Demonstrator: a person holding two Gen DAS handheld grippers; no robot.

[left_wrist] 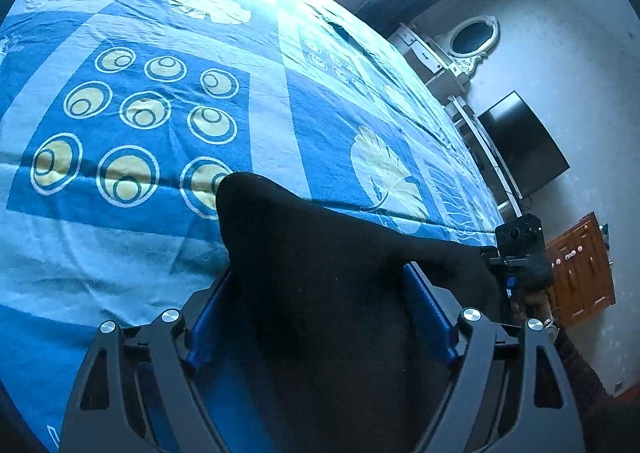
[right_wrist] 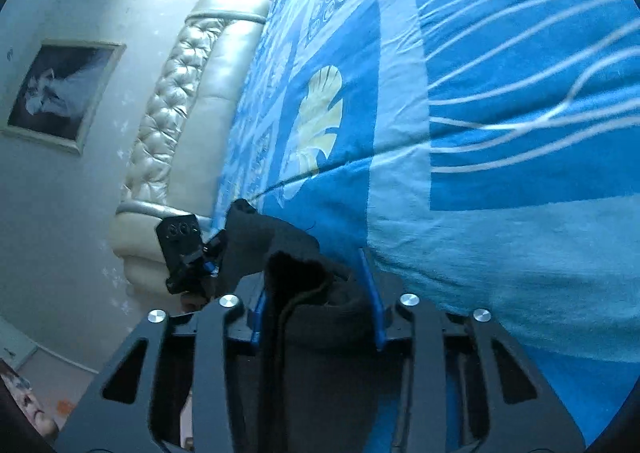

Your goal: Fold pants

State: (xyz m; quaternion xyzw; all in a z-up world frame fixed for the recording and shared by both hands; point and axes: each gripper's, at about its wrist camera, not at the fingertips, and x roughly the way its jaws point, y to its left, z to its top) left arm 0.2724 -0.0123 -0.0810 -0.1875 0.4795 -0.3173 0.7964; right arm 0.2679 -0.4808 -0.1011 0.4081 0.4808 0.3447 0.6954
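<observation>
The black soft fabric pants (left_wrist: 320,273) hung over the blue patterned bedspread (left_wrist: 160,141), stretched between both tongs: left tongs (left_wrist: 320,305) spread around bunched cloth, right tongs (right_wrist: 316,293) pinching its folded edge. Keeping even tension would probably give a clean fold.

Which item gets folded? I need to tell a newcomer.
Find the bed with the blue patterned sheet. At its near edge, black pants hang between both grippers. They are the only plain dark cloth there.
</observation>
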